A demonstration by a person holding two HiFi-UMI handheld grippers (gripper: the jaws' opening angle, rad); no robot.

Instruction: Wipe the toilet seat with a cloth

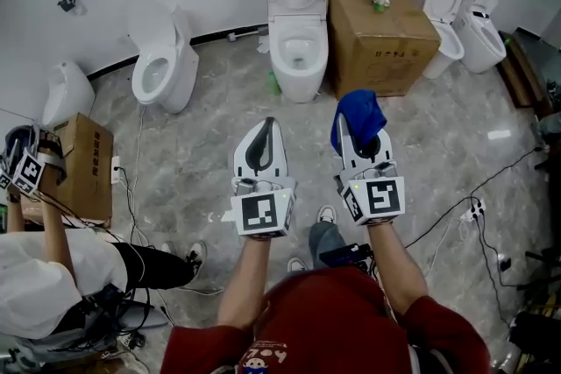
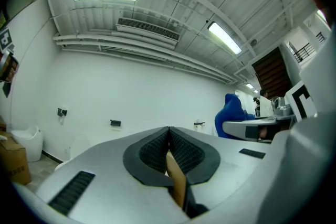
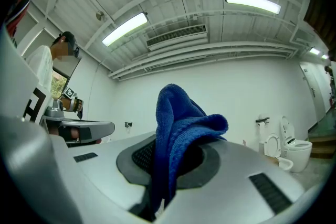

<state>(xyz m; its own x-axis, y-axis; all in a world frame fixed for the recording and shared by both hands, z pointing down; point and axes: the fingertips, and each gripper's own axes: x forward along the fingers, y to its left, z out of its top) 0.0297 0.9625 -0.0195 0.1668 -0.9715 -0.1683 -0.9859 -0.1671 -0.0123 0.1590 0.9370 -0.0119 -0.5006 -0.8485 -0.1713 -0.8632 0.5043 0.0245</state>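
Observation:
A white toilet with its lid raised stands straight ahead against the far wall, its seat facing me. My right gripper is shut on a blue cloth, which bunches up over its jaws; in the right gripper view the blue cloth fills the middle between the pads. My left gripper is shut with nothing between its jaws, and the left gripper view shows its gripper with pads pressed together. Both grippers are held up over the floor, well short of the toilet.
A cardboard box with small items on top stands right of the toilet. Another toilet is at the left, two more at the right. A seated person and a second box are at the left. Cables cross the marble floor.

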